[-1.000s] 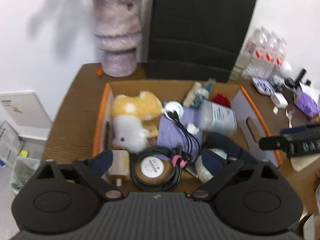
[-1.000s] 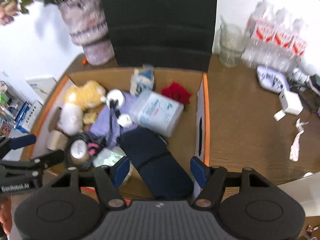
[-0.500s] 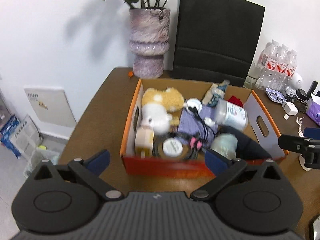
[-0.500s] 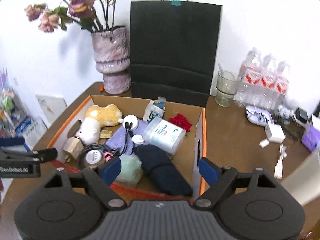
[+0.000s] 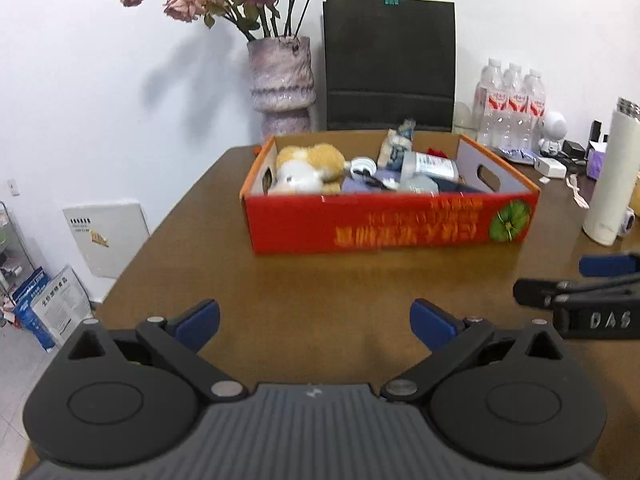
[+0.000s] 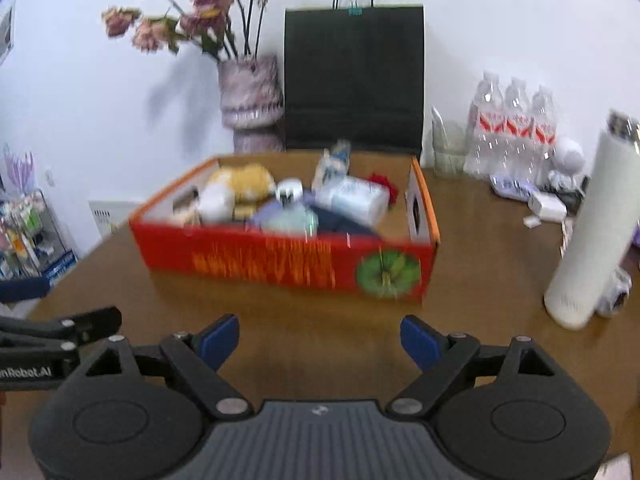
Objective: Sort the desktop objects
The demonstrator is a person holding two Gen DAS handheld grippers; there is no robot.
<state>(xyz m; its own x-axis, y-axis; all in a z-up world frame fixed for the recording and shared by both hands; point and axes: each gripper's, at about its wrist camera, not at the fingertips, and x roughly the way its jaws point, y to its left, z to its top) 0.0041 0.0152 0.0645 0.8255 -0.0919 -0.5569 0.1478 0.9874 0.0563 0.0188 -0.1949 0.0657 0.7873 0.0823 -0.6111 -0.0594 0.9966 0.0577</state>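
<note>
Ahead of both grippers, well apart, red box (image 5: 390, 230) of oddments on table (image 5: 320, 300); left gripper (image 5: 315, 322) released, empty; right gripper (image 6: 320, 340) opening, empty.

You see a red box (image 5: 390, 226) with orange lettering, a green fruit print and orange rims on the brown wood-grain counter (image 5: 320, 288). Inside lie a yellow-and-white plush toy (image 5: 308, 164) and a lilac cloth (image 6: 280, 210). Behind it stand a mottled purple-and-white vase (image 5: 281, 88) and a black paper bag (image 5: 390, 64). To the right are a white flask (image 5: 610, 176) and red-labelled clear bottles (image 5: 510, 108). Your black tongs have blue pads (image 5: 200, 320).
</note>
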